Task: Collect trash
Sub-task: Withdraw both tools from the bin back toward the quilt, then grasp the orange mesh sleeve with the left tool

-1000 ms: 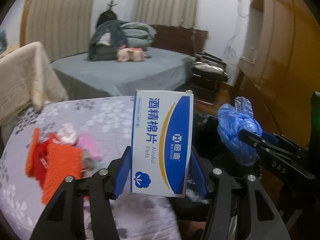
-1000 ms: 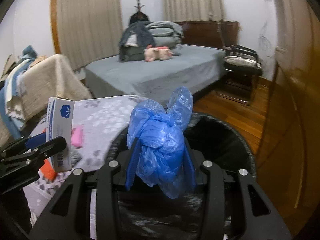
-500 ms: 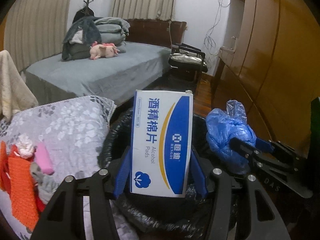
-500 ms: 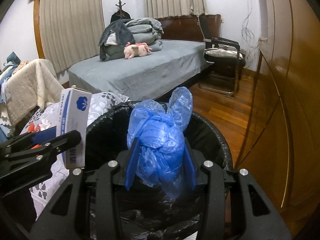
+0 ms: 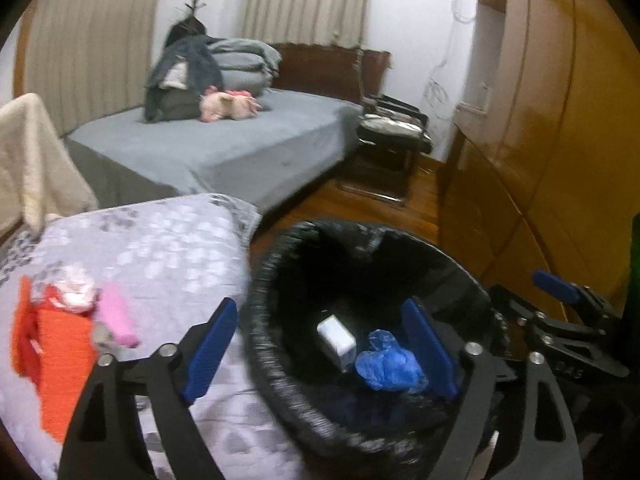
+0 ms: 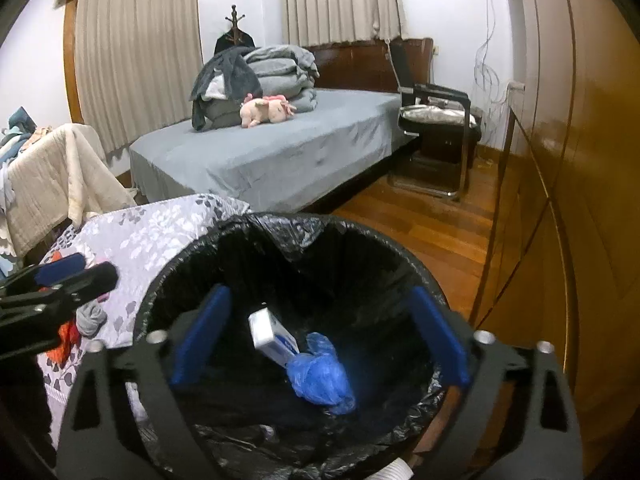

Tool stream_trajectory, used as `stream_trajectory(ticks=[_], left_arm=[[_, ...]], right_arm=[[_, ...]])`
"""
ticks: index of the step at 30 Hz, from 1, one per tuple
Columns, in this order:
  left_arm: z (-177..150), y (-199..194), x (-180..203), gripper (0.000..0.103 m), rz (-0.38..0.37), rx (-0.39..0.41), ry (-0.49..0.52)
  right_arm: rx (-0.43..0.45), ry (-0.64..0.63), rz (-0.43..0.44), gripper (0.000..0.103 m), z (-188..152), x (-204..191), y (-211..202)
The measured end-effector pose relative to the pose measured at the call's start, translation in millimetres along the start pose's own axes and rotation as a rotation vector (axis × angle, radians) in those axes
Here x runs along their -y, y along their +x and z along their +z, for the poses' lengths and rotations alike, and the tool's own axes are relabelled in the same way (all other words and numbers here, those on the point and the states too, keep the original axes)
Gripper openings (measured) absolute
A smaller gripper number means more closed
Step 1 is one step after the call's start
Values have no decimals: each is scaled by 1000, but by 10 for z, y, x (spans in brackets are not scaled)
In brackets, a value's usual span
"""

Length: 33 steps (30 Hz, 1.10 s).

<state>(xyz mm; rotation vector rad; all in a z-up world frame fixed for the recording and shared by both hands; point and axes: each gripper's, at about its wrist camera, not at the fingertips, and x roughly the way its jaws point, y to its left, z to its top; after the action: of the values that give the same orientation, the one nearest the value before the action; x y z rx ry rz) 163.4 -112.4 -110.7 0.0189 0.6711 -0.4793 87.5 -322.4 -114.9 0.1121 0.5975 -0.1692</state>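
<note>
Nearest, two hand-held grippers are recorded over a bin. The left hand-held gripper (image 5: 320,352) is spread wide, its jaws just opened, nothing between the blue pads. The right hand-held gripper (image 6: 320,336) is likewise spread, its jaws just opened, and empty. On the right hand-held gripper's body, as seen from the left wrist, embossed letters are partly legible, apparently "DAS"; the reading is uncertain.

Next, the trash bin (image 6: 160,292), lined with a black bag, is listed directly beneath both grippers. Inside it lie a white and blue box (image 6: 272,338) and a crumpled blue plastic bag (image 6: 320,372), touching one another at the bottom. No writing on the box can be read at this angle. These two items are judged as collected.

Beside the bin, to its left, a desk (image 5: 168,248) covered in a grey floral cloth is entered. On it remain an orange knitted cloth (image 5: 56,356), a pink item (image 5: 116,320), a white crumpled item (image 5: 76,292) and a grey bundle (image 6: 90,318). Which of these count as trash cannot be told; some collecting is judged as possibly left.

Farther off, a bed (image 6: 280,152) with grey sheet is noted, bearing folded bedding and a pink plush toy (image 6: 268,110). A black chair (image 6: 436,120) stands beside it, wooden wardrobe doors (image 6: 560,160) to the right, and curtains behind.
</note>
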Motion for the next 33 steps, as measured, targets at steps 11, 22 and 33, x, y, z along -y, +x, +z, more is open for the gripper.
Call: stream_trajectory(ticks=[11,22,33], left_arm=[[-191,-644,-939,94,249,86,-92],[-540,-811,-1810,91,417,26,-181],[-862,-361,-2018,89,361,-101,-214]], right_arm=[[5,-51,155,96,124,-762,38],[10,-189,337,96,130,-1830,120],[-26,-241,352,95,-9,-2185,318]])
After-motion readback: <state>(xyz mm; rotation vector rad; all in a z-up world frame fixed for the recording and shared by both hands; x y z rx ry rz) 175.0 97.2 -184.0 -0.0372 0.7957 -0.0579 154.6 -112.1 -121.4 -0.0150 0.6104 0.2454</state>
